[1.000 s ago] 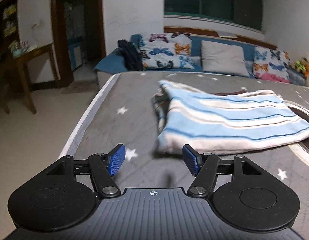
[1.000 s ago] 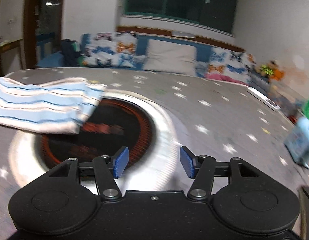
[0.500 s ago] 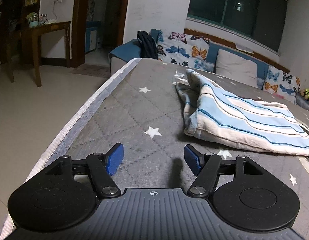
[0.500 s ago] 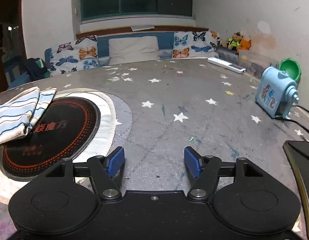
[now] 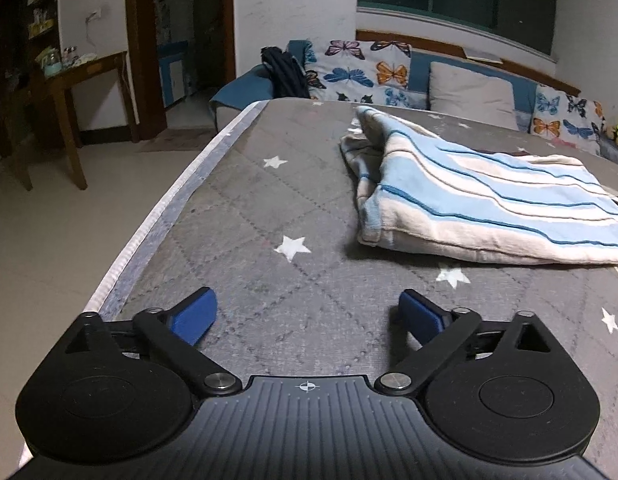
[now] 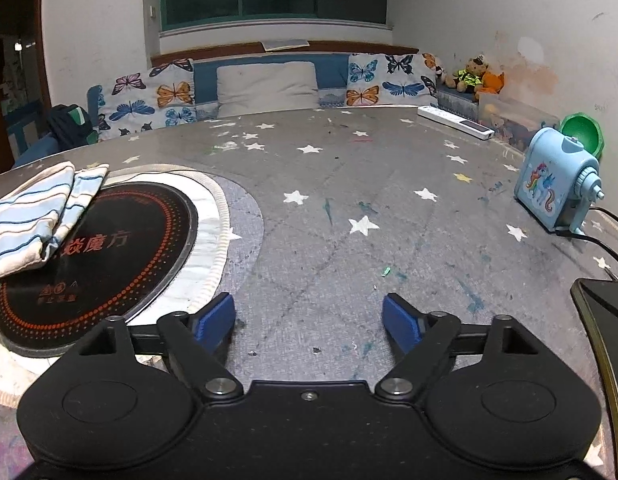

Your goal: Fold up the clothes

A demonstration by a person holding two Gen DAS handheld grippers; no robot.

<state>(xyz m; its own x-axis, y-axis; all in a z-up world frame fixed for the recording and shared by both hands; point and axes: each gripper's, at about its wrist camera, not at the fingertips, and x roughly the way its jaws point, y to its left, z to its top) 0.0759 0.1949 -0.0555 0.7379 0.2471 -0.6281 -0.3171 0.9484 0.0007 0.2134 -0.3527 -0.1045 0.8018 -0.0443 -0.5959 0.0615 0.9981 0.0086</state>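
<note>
A folded garment with light blue, white and dark blue stripes (image 5: 485, 204) lies on the grey star-patterned table cover (image 5: 269, 208), ahead and to the right of my left gripper (image 5: 307, 312). That gripper's jaws are opening, wide apart, with nothing between them. In the right wrist view the same garment (image 6: 33, 216) rests at the far left, partly over a round black induction plate (image 6: 109, 248). My right gripper (image 6: 309, 320) is well to the right of it over the bare cover; its jaws are opening too and hold nothing.
The table's left edge (image 5: 157, 216) drops to a tiled floor with a wooden side table (image 5: 81, 80). A blue pencil sharpener (image 6: 553, 184) with a cable, a white power strip (image 6: 455, 121) and a dark phone (image 6: 605, 320) sit at the right. Butterfly cushions (image 6: 149, 100) line the bench behind.
Both grippers' jaws have spread wider. The right wrist view swung right, from the plate and garment to bare cover and the sharpener. The left view shifted slightly, keeping the garment ahead.
</note>
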